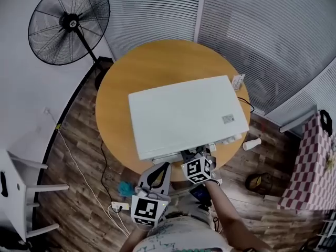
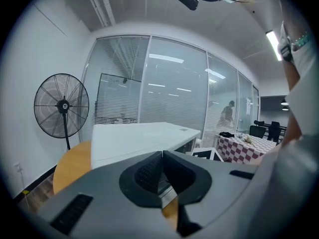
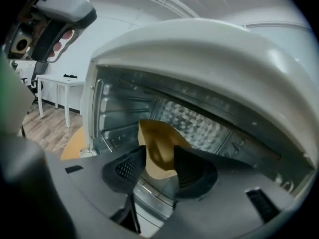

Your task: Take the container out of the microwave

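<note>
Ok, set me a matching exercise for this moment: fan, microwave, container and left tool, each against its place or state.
Things:
1 fan
2 microwave
3 container
4 left tool

Place or state:
a inside the open microwave
b on the round wooden table
c jaws together, nothing held
d standing on the floor beside the table

Pairs: 1-d, 2-b, 3-a, 4-c

Head view steeply above the microwave; right gripper view close into it, left across its top.
</note>
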Demonstrator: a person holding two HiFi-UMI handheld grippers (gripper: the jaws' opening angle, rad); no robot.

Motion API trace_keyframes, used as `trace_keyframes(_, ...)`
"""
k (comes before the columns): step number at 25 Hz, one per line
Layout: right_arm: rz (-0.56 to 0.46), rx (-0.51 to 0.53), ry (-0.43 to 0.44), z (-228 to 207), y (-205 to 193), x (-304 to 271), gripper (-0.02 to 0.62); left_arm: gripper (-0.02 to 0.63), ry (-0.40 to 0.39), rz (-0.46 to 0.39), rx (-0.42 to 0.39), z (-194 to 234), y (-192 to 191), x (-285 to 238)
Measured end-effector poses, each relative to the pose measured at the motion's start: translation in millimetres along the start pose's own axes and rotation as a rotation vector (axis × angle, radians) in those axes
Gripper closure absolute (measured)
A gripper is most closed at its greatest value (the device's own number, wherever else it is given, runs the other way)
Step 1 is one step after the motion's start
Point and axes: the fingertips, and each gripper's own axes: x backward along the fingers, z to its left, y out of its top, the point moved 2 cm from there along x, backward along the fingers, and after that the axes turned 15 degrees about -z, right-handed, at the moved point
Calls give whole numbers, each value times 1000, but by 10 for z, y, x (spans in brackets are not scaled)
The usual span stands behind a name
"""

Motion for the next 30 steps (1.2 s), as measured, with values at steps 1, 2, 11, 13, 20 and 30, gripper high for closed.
trace_keyframes(1,1,18,8,4,-2,-30,443,592,2,-1,-2,7,3,6)
trace_keyframes(2,2,35,16,11,-4,-59,443,592,6,-2,-3,16,8,14)
trace_keyframes(11,32,162,48,72,-104,-250,439,592,32,8,-1,62,-9,74)
trace_keyframes(13,43,178,58,88,-132,-286,439,592,37,11,1,70,-21,79)
trace_keyframes(20,64,197,76,112,-178,-340,475,591,41,12,14,85,-42,70)
trace_keyframes(30,54,170,80,69,-140,-324,575,592,44,11,24,112,-51,51)
